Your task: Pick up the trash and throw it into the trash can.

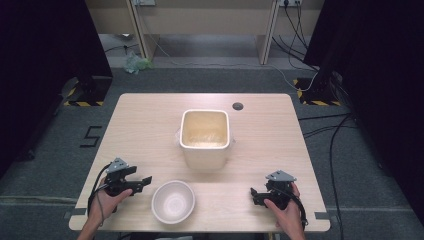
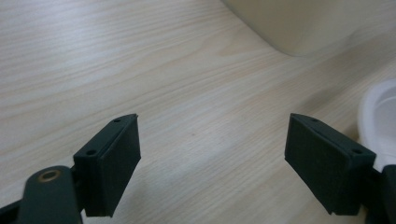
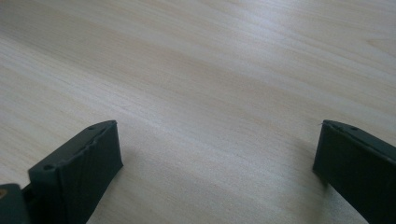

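Note:
A square cream bucket [image 1: 205, 137] stands in the middle of the wooden table [image 1: 150, 125]; its lower corner [image 2: 299, 23] shows in the left gripper view. A round white bowl [image 1: 173, 201] sits near the front edge, and its rim [image 2: 378, 112] lies just right of my left gripper's jaws. My left gripper [image 1: 145, 181] rests at the front left, held in a hand, open and empty [image 2: 212, 158]. My right gripper [image 1: 254, 196] rests at the front right, pointing left, open over bare wood [image 3: 217, 161].
A small dark round grommet [image 1: 238, 106] is set in the table's far edge. Beyond the table stand a wooden desk frame, cables on the grey floor and black stands with hazard tape at both sides.

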`<state>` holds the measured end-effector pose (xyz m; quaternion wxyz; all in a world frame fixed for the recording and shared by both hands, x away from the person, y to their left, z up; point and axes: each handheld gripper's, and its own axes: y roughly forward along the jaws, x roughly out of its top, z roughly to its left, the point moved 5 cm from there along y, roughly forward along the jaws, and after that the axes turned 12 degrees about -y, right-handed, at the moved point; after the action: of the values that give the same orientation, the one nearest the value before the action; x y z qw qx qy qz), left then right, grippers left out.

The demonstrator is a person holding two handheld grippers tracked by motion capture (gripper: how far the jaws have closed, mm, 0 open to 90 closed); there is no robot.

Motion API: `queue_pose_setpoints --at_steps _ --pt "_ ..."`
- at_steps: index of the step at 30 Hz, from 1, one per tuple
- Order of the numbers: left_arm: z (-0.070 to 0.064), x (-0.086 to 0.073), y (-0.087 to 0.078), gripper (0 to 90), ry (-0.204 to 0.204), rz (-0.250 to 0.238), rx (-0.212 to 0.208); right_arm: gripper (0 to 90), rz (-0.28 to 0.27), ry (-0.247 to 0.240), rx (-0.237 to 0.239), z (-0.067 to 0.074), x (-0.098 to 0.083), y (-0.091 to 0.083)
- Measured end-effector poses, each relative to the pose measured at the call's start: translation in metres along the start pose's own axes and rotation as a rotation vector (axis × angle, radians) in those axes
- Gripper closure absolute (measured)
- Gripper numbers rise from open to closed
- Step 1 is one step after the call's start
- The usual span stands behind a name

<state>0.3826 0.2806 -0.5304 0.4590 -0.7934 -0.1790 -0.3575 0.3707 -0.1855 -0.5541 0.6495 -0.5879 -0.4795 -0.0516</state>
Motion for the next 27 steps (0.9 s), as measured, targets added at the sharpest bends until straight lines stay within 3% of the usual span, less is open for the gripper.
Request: queue_pose_setpoints --at_steps 15,20,23,27 --pt "-0.034 0.006 -0.012 17.7 0.015 -0.008 -0.113 0.8 0.001 0.002 0.001 0.000 0.000 0.000" --pt "-0.047 0.002 -0.009 19.1 0.033 0.024 -0.149 0.7 0.000 0.000 0.002 0.000 0.000 0.000" --pt "-0.053 -0.003 -0.005 30.7 0.050 0.050 -0.170 0.6 0.001 -0.001 0.002 0.000 0.000 0.000" --pt "-0.057 -0.010 0.004 34.4 0.060 0.101 -0.179 0.7 0.001 -0.001 0.002 0.000 0.000 0.000"
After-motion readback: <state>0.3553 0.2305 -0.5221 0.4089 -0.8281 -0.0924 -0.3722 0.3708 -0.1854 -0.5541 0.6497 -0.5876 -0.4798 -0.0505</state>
